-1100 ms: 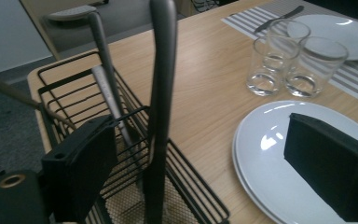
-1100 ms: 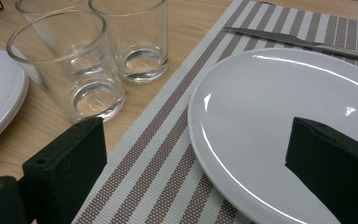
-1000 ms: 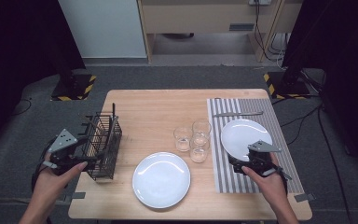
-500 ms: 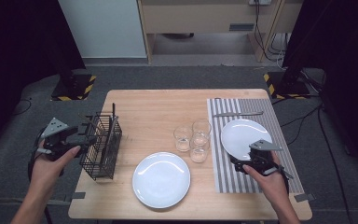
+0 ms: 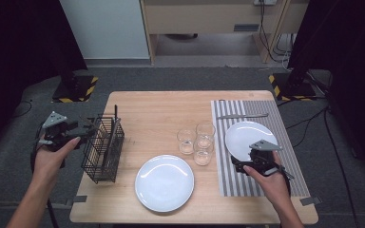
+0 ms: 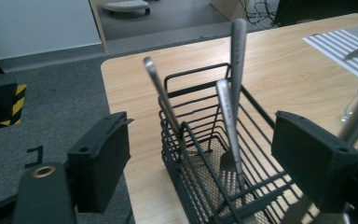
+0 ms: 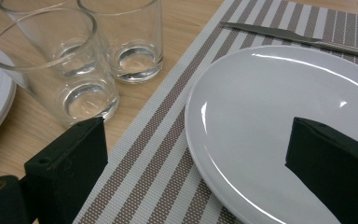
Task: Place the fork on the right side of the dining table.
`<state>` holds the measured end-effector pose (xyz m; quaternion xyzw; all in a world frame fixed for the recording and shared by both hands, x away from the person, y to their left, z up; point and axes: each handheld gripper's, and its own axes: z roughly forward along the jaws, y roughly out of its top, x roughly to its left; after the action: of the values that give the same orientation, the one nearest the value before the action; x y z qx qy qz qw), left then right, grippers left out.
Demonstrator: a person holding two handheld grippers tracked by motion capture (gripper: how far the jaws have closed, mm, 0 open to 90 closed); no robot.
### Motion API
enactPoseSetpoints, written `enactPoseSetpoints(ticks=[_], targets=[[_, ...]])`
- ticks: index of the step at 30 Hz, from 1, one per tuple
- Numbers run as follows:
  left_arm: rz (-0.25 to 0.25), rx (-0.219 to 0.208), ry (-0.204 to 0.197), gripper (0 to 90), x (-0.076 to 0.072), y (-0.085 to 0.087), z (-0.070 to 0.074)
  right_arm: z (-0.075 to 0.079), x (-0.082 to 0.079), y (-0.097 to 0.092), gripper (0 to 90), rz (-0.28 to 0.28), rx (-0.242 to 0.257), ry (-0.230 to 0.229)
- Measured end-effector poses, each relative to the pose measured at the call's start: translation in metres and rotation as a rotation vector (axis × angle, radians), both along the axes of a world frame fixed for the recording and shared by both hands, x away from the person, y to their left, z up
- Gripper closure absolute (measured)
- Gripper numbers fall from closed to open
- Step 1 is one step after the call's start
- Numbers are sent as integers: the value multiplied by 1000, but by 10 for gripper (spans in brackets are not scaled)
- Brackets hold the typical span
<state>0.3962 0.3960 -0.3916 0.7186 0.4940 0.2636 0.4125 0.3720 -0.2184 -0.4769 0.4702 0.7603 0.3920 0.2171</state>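
At the left end of the wooden counter [image 5: 161, 109]: a black wire cutlery basket [image 5: 102, 152], upright, close to the edge. Inside it, three metal cutlery handles [image 6: 235, 51], leaning against the wires and poking above the rim.

Just left of the basket, held level in the left hand [image 5: 52, 159]: the left tongs [image 5: 88, 130], aimed at the basket's upper rim. Jaws released and wide, though just closing a little. In the left gripper view [image 6: 205, 135], the near end of the basket [image 6: 200, 154] framed in the gap, both pads apart from the wire; nothing grasped.

At the right end: a striped placemat [image 5: 266, 111] with a white dinner plate [image 5: 247, 135] on it and a table knife [image 5: 242, 115] lying flat beyond the plate. Low over the plate's near rim, held in the right hand [image 5: 271, 185]: the right tongs [image 5: 240, 164], likewise released. In the right gripper view [image 7: 200, 154], one pad over the placemat stripes, the other over the plate [image 7: 279, 102]; no pressure on the rim.

Between basket and placemat: three clear drinking glasses [image 5: 197, 140] clustered together, just beside the placemat's left edge. Nearer the front edge, a second white plate [image 5: 165, 183], bare.
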Motion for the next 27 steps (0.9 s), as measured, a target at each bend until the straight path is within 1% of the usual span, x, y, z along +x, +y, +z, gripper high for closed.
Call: enactPoseSetpoints(ticks=[4,9,13,15,20,25,26,27], targets=[[4,1,3,216,5,1,-2,0,1,3,57,8,-10,-6],[11,5,-7,281,10,2,-2,-1,-1,4,59,3,-2,-4],[12,8,-9,361,13,4,-3,-3,-2,4,60,0,8,-4],[14,5,-16,395,16,4,-1,-3,-3,4,60,0,11,-8],[5,10,-23,484,19,0,3,-3,-6,5,59,10,11,-13],[21,10,-15,534,23,0,1,-2,-8,4,60,12,9,-14],[24,6,-13,571,24,1,0,-2,-8,3,60,11,9,-18],[28,4,-11,585,25,1,0,-2,-8,3,60,8,13,-19]])
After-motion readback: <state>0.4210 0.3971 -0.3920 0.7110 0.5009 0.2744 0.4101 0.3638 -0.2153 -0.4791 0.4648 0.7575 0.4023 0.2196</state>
